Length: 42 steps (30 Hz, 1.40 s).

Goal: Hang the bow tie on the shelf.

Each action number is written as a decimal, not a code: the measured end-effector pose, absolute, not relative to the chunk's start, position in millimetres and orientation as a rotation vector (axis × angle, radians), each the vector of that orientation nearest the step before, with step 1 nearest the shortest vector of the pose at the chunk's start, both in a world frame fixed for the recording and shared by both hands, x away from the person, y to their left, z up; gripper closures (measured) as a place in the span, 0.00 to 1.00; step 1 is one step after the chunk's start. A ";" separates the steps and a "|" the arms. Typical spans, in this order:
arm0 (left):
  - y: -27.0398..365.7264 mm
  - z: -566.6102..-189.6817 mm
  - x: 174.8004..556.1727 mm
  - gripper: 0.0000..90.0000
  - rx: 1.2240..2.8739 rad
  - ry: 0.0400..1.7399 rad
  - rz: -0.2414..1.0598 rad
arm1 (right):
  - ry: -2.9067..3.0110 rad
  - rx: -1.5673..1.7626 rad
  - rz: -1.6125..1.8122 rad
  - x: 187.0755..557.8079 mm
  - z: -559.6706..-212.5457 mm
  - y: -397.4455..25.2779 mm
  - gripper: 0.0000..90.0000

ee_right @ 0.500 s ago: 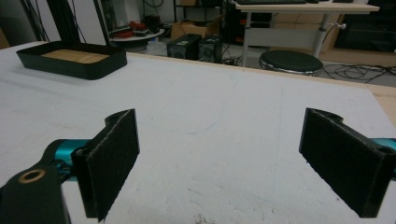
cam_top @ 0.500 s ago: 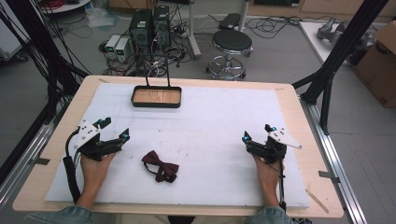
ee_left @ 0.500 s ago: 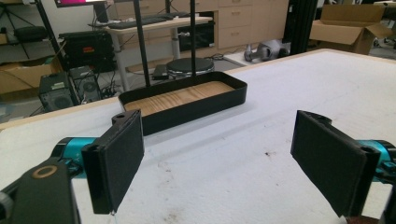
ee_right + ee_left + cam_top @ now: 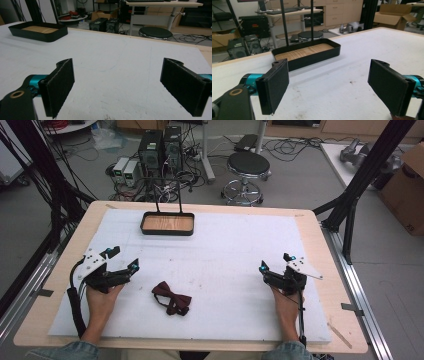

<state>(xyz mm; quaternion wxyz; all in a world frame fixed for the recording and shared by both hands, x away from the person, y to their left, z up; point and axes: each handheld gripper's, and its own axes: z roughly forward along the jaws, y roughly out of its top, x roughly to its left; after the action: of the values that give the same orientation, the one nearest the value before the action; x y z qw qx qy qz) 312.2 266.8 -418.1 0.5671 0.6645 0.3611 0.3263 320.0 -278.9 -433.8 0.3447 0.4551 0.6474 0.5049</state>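
Left gripper [image 4: 121, 259] spread wide — empty, right gripper [image 4: 274, 264] likewise, bow tie [image 4: 172, 298] between.

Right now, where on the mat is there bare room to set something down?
Bare mat runs between the tray and right gripper. The bow tie by the left gripper crowds the near left.

black wood-lined tray [image 4: 167, 232] on white mat [image 4: 235, 250]; round stool [image 4: 248, 164] beyond

Even, bright overhead light, soft shadows; slightly grainy, soft-focus pictures.
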 end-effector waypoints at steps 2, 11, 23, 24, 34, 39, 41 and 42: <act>266.5 -417.8 311.7 0.20 1.561 0.843 0.767 | 1.681 1.181 1.310 320.1 -433.9 -278.9 0.13; 262.8 -418.0 312.7 0.20 1.582 0.793 0.734 | 1.684 1.181 1.312 320.4 -434.0 -279.1 0.13; 252.0 -421.0 316.1 0.25 1.666 0.712 0.642 | 1.682 1.182 1.310 320.5 -434.0 -279.0 0.13; 249.6 -421.8 316.3 0.25 1.684 0.679 0.615 | 1.682 1.182 1.310 320.5 -434.0 -279.0 0.13; 223.9 -428.8 318.7 0.33 1.861 0.470 0.434 | 1.683 1.178 1.311 320.7 -434.1 -279.0 0.13; 212.9 -433.2 320.0 0.39 1.946 0.380 0.340 | 1.682 1.179 1.311 320.7 -434.0 -278.9 0.13; 208.1 -434.2 320.4 0.42 1.982 0.347 0.303 | 1.683 1.178 1.310 320.7 -434.0 -279.0 0.13; 205.7 -434.6 320.4 0.44 1.999 0.333 0.290 | 1.684 1.178 1.310 320.7 -434.0 -279.0 0.13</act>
<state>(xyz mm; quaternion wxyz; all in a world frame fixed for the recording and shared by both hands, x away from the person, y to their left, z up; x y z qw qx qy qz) 320.4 205.7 -434.6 0.5201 0.8340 0.1388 0.1210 320.7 -279.0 -434.0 0.3448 0.4538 0.6485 0.5046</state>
